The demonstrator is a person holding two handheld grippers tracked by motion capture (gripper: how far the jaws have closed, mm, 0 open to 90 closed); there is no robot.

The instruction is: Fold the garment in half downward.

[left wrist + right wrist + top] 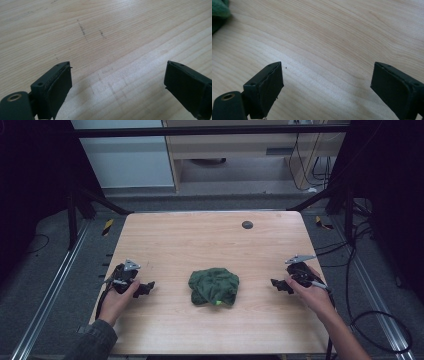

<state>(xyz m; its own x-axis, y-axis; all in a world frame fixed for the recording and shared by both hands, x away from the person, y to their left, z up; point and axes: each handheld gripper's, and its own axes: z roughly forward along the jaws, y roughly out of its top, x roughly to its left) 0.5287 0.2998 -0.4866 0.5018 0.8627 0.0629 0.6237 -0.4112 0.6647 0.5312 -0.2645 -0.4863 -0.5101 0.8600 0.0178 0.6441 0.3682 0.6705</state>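
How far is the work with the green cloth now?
Nothing looks done yet: the green cloth lies crumpled in a heap at the middle of the table. Nothing is in hand; the left hand-held gripper and the right hand-held gripper are open, one on each side of it, apart from it. Grasping and handling the cloth is all left.

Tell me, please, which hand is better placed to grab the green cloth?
Probably right: the cloth edge shows in its tool's view. Both tools, the left too, are open, roughly equally far.
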